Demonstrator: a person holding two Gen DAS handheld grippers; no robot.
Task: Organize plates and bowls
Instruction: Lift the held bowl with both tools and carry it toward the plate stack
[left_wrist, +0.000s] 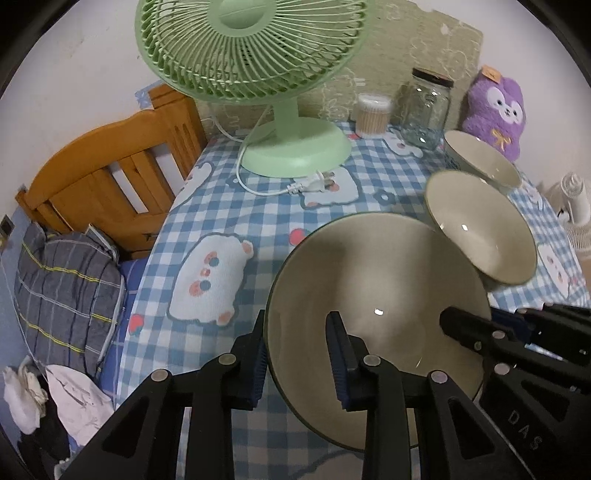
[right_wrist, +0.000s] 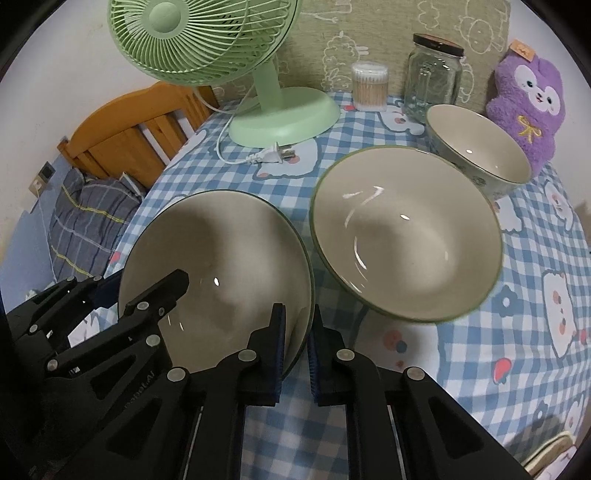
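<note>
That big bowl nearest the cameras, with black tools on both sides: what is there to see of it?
The nearest bowl looks like glazed ceramic, cream inside with a thin dark green rim, wide, shallow and empty, with small light glints. It sits tilted above the blue checked tablecloth. The left tool straddles its rim on one side, one finger inside; the right tool pinches the opposite rim. A similar bowl is close beside it; contact is unclear.

The fan (left_wrist: 251, 55) is cut off at 12 o'clock in both views. The near bowl (left_wrist: 373, 295) has its near rim hidden behind the left hand-held gripper (left_wrist: 299, 362). The far bowl (left_wrist: 480, 158) is partly hidden by the middle bowl (left_wrist: 476, 225). The middle bowl's near rim is blurred in the right view. The white fan (left_wrist: 574, 206) is cut off at 3 o'clock.
</note>
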